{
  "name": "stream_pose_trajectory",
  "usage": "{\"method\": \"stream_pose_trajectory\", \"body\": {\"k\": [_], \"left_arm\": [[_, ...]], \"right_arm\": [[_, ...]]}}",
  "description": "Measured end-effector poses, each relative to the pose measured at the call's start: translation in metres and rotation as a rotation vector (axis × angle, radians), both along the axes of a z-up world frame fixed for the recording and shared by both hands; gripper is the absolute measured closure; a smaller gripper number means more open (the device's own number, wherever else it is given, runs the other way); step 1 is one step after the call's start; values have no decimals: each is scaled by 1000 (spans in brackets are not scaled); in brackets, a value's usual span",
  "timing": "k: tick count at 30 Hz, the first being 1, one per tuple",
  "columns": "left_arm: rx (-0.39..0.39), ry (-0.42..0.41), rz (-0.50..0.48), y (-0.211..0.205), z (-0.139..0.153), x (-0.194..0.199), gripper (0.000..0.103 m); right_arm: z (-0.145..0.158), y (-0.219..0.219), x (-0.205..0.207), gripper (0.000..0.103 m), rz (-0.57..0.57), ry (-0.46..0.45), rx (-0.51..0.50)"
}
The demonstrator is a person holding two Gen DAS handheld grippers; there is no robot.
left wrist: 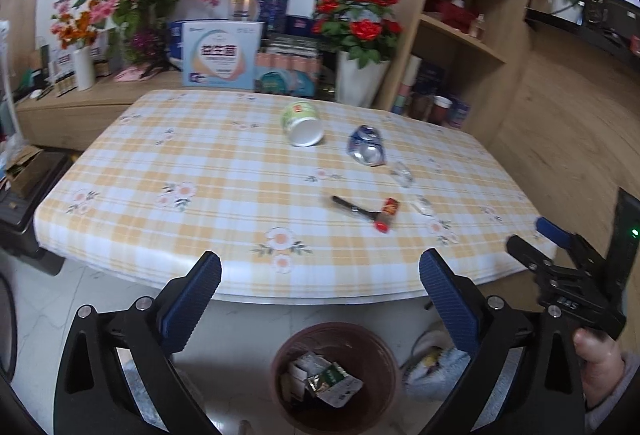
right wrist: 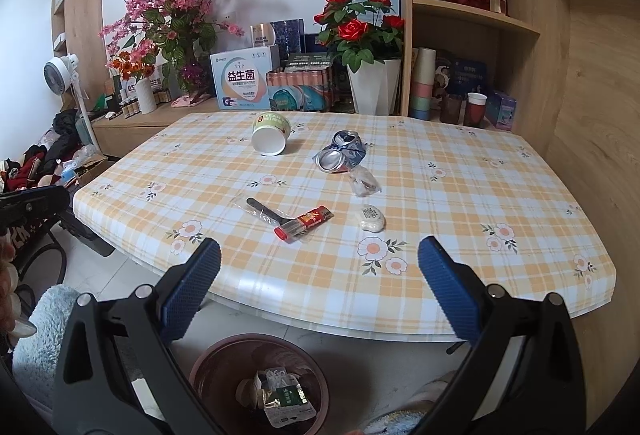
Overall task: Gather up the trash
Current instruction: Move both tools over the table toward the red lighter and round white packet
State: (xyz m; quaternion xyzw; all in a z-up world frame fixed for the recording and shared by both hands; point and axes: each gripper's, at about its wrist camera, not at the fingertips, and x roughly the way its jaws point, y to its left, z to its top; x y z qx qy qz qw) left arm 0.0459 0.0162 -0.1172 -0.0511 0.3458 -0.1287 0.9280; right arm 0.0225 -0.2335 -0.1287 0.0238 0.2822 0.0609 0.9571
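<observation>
both claws are held off the near edge of the table (right wrist: 348, 299), which is covered by a yellow-and-white checked floral cloth, above a round brown plastic bin (left wrist: 384, 367) on the floor. crumpled wrappers are already seen inside the bin.

left gripper (left wrist: 320, 289): jaws spread wide, nothing between the blue pads. right gripper (right wrist: 319, 283): jaws likewise wide apart and empty.

trash left on the table is noted as follows. a small red-and-clear plastic snack wrapper (right wrist: 305, 222) lies near the middle, a little in from the near edge, its long axis slanting from near-left to far-right; a thin black stick-like item (right wrist: 262, 210) lies just beside its left end. a pale oval wrapped piece (right wrist: 371, 218) lies to its right. a scrap of clear crumpled film (right wrist: 364, 182), a crushed blue-and-silver drink can (right wrist: 340, 155) and a tipped green-and-white paper cup (right wrist: 271, 135) lie further back toward the far edge.

the red wrapper is judged the nearest piece, lying ahead of both claws. it sits almost straight ahead of the right claw, slightly left; from the left claw it lies ahead and to the right. the right hand is judged nearer. the jaws would have to be closed across the wrapper's short side.
</observation>
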Motion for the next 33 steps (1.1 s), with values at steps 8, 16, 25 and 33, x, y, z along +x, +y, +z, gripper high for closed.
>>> {"method": "stream_pose_trajectory", "body": {"k": [8, 16, 25, 33], "left_arm": [[-13, 46, 132, 27, -10, 9, 6], [-24, 69, 139, 29, -16, 12, 6], [-21, 70, 109, 23, -20, 17, 6], [-8, 82, 99, 20, -29, 26, 6]], "right_arm": [[-4, -1, 6, 6, 2, 28, -2], [-19, 2, 18, 6, 33, 116, 1], [-31, -1, 28, 6, 45, 171, 8], [-44, -18, 55, 16, 63, 220, 29]]}}
